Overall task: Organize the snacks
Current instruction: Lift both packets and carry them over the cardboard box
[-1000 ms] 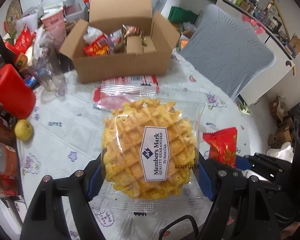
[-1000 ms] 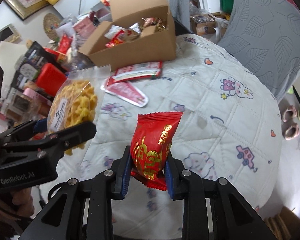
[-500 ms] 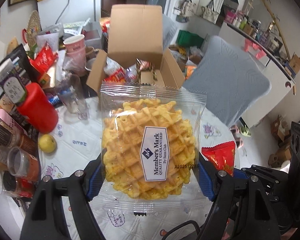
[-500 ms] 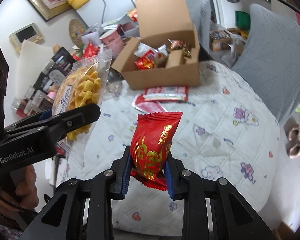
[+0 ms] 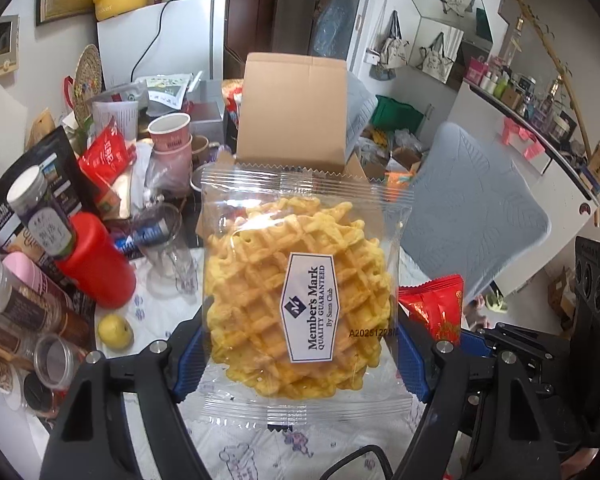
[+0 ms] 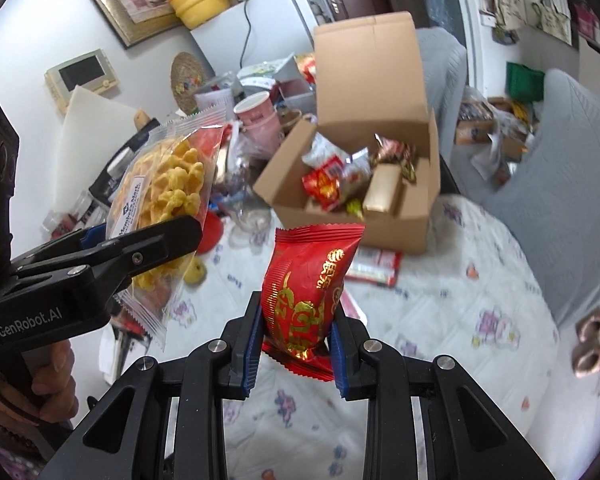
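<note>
My left gripper (image 5: pixel 296 354) is shut on a clear packet of yellow waffle snacks (image 5: pixel 296 300) with a Member's Mark label, held upright well above the table; it also shows in the right wrist view (image 6: pixel 160 200). My right gripper (image 6: pixel 296 354) is shut on a red foil snack packet (image 6: pixel 306 292), held upright beside it. The red packet shows in the left wrist view (image 5: pixel 436 308). An open cardboard box (image 6: pixel 352 216) with several snacks inside stands beyond both grippers; its raised lid shows in the left wrist view (image 5: pixel 292 108).
Flat red packets (image 6: pixel 374 268) lie on the patterned white tablecloth (image 6: pixel 440 320) in front of the box. A red container (image 5: pixel 96 264), jars, pink cups (image 5: pixel 170 140), a glass (image 5: pixel 168 240) and a yellow fruit (image 5: pixel 114 330) crowd the left side. A grey chair (image 5: pixel 468 220) stands right.
Both grippers have risen and tilted up with their packets. The table and box look lower and farther away, and more of the room shows.
</note>
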Demonstrator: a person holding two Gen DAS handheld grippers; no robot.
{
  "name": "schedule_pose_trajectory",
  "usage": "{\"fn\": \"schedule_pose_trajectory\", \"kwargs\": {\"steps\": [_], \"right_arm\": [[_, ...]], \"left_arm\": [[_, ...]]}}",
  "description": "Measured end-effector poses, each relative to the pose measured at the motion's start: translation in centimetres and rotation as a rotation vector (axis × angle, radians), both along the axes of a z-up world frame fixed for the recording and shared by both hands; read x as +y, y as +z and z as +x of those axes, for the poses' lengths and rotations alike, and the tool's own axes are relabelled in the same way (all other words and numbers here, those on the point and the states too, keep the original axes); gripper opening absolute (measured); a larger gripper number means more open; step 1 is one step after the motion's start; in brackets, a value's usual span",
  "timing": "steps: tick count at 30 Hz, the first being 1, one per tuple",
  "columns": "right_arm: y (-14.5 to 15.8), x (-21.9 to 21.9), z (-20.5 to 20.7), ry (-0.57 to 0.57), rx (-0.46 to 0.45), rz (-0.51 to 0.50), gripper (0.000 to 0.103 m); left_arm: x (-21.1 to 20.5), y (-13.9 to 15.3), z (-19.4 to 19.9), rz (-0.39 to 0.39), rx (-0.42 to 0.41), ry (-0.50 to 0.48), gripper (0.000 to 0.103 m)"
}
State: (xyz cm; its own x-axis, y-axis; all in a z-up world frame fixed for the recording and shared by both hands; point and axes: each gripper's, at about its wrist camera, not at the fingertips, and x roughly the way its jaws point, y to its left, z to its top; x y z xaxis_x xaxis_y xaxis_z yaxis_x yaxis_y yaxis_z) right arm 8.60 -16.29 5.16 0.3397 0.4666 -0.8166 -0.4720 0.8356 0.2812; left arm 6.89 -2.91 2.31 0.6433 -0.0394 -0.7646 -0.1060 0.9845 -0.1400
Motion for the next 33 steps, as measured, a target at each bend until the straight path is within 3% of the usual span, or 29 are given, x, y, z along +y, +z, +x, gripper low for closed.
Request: {"fn": "schedule_pose_trajectory", "kwargs": {"steps": [12, 33], "right_arm": [[-0.7, 1.0, 6.6, 0.028, -0.021, 0.012, 0.029], [-6.0, 1.7, 18.2, 0.019, 0.004, -0.006, 0.029]], "left_arm": [[1.4, -0.7, 6.2, 0.001, 0.013, 0.025, 0.078], [2.9, -5.0, 17.8, -0.004, 0.069, 0.023, 0.078]]}}
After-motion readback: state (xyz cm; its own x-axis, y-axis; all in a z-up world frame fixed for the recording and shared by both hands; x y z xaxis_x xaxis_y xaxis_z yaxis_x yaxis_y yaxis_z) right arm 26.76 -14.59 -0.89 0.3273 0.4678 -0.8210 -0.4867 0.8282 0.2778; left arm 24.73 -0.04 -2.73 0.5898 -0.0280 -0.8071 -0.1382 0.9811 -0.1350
